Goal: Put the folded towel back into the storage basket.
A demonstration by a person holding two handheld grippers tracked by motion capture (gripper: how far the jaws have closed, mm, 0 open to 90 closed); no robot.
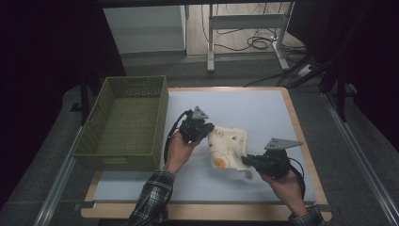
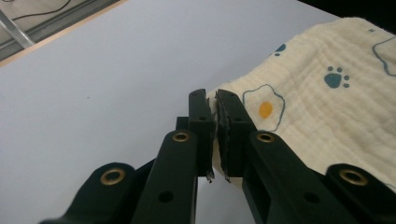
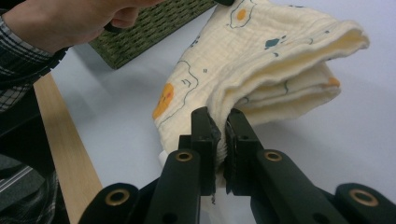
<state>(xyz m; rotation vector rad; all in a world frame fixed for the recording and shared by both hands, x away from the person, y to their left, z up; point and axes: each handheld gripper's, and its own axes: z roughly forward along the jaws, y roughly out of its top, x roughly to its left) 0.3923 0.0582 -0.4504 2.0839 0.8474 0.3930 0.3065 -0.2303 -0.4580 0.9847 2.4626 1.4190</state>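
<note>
Your green woven basket (image 1: 123, 123) sits at the left of the surface (image 1: 263, 110), nothing visible inside it. Your right gripper (image 1: 248, 160) has its fingers (image 3: 205, 135) pinched on the near corner of the folded cloth (image 1: 227, 148). Your left gripper (image 1: 207, 131) has its fingers (image 2: 201, 116) clamped on the cloth's far-left edge. The cloth is cream muslin printed with fried eggs and blue paw marks, folded in layers, near the surface's middle, just right of the basket.
</note>
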